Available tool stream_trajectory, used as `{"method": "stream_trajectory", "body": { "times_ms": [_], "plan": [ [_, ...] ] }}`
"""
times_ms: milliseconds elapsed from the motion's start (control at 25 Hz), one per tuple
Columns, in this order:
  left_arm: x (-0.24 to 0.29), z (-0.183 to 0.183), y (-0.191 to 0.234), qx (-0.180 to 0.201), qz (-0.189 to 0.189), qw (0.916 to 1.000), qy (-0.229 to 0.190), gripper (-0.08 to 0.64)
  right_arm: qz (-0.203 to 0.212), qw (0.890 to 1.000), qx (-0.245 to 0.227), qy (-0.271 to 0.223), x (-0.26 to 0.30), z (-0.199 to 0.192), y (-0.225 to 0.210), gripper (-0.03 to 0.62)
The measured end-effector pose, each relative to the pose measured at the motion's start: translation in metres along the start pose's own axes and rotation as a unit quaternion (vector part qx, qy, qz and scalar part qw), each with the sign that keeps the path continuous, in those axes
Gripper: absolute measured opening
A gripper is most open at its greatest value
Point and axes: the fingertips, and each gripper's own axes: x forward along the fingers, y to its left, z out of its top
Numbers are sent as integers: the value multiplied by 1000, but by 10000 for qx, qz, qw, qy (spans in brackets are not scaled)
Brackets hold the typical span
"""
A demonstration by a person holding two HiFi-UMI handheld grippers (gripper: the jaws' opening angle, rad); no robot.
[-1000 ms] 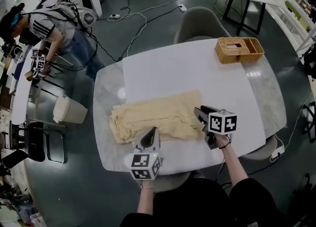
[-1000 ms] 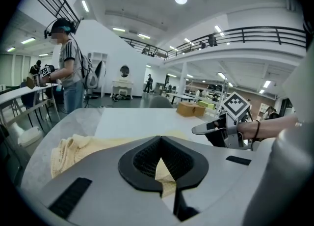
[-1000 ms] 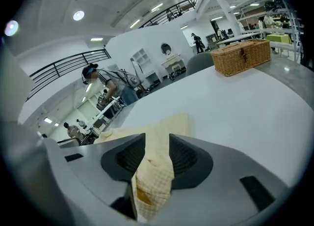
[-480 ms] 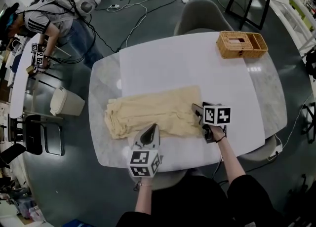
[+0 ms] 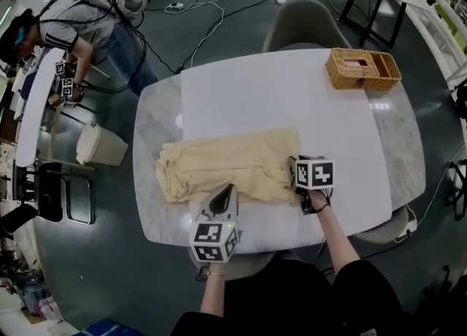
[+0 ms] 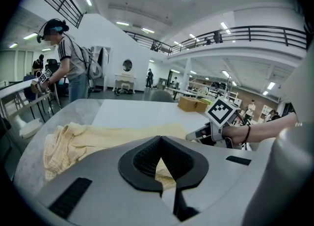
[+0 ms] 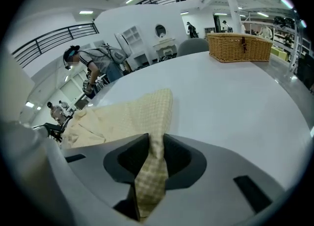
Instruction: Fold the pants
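- Yellow checked pants point(image 5: 226, 166) lie crumpled across the near half of the white tabletop point(image 5: 292, 93), their length running left to right.
- At their right end sits the right claw point(image 7: 156, 140). Its jaws have just been closing and now pinch a strip of the fabric, which runs between the pads and drapes back toward the camera.
- At the near edge of the pants, about midway along, rests the left claw point(image 6: 158, 140). Its jaw tips meet, with yellow cloth bunched in the gap behind them, so it is clenched on the pants.
- On the tabletop's far right corner stands a wicker basket point(image 5: 363, 69), well apart from the pants. It seems to have two compartments, the left one covered by a woven top with a slot and the right one open. What lies in either cannot be made out.
- Left of the tabletop, on the floor, stands a white bin point(image 5: 102, 154); its contents do not show.
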Motion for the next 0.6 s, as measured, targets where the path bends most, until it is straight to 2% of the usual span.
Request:
{"method": "stream_trajectory", "body": {
  "times_ms": [160, 600],
  "plan": [
    [-3, 0, 1, -22, 77, 10000, -21, 14, 17, 10000, 15, 10, 1, 1, 4, 38],
    [-26, 1, 6, -99, 421, 9989, -191, 14, 805, 9943, 656, -225, -25, 21, 20, 28]
  ]
}}
